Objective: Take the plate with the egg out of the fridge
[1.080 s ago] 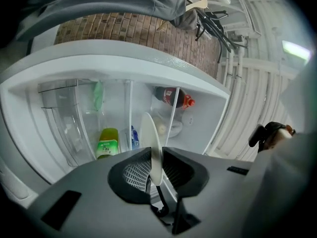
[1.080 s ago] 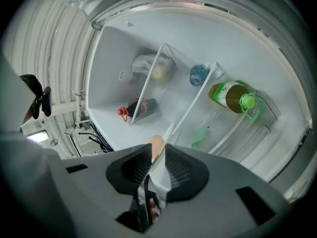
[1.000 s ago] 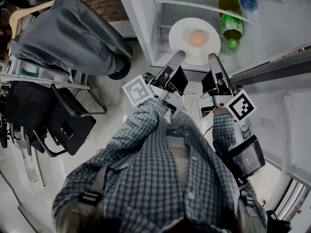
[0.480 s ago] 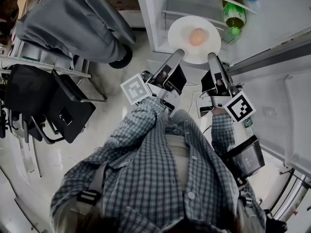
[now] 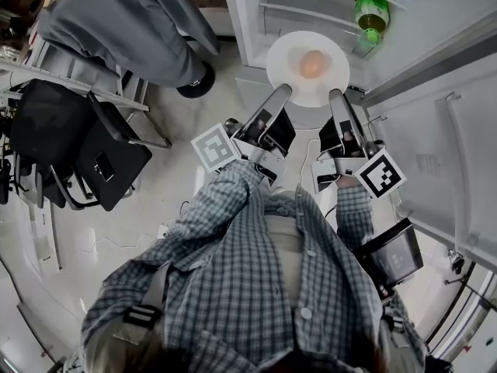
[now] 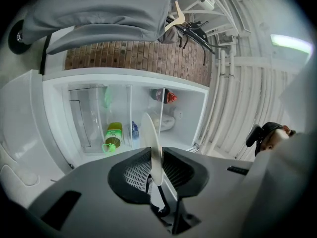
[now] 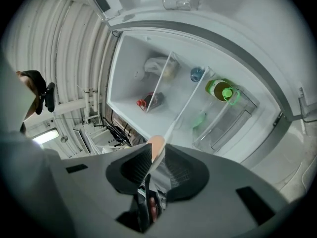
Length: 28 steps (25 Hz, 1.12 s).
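I find no word, brand or number that I can read. The cubes on my left gripper point(image 5: 279, 93) and right gripper point(image 5: 336, 96), mid-frame in the head view, carry only black-and-white square patterns, no letters. The green bottle point(image 5: 370, 10) at top right has a label too small to read.

One camera sat on the person's head and looked steeply down over the left gripper point(image 5: 281, 92) and right gripper point(image 5: 335, 95). A camera rode close behind each gripper's jaws, facing the open fridge point(image 6: 59, 118). All three saw the plate point(image 5: 283, 53)
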{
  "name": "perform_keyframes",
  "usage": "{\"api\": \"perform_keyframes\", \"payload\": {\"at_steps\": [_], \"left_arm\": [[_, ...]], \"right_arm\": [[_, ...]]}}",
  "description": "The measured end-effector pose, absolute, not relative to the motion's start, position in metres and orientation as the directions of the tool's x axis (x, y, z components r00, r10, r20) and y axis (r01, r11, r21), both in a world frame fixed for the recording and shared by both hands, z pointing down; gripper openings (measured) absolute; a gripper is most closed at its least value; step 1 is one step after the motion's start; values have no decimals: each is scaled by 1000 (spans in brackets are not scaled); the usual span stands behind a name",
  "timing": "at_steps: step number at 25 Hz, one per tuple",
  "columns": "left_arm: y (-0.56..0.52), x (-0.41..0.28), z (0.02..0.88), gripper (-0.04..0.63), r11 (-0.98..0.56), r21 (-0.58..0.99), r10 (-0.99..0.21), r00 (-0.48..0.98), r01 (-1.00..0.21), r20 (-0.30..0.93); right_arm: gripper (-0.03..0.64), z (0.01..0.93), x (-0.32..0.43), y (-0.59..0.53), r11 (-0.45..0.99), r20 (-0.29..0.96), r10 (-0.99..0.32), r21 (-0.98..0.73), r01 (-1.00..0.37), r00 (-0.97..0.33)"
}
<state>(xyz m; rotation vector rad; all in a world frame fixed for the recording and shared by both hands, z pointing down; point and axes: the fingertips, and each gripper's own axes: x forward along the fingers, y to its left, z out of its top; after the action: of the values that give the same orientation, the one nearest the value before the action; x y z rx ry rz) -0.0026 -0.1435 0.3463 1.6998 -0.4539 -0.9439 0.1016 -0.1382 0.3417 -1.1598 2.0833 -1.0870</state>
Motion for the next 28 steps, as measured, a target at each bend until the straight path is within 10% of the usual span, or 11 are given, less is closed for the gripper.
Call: {"api": "perform_keyframes", "payload": {"at_steps": [28], "left_arm": [[-17,11,361,77,-277,953,-708,644,124,-289]], "right_arm": [[89,363,116,-14,239,-13,-875,-881,-408,-485]]}}
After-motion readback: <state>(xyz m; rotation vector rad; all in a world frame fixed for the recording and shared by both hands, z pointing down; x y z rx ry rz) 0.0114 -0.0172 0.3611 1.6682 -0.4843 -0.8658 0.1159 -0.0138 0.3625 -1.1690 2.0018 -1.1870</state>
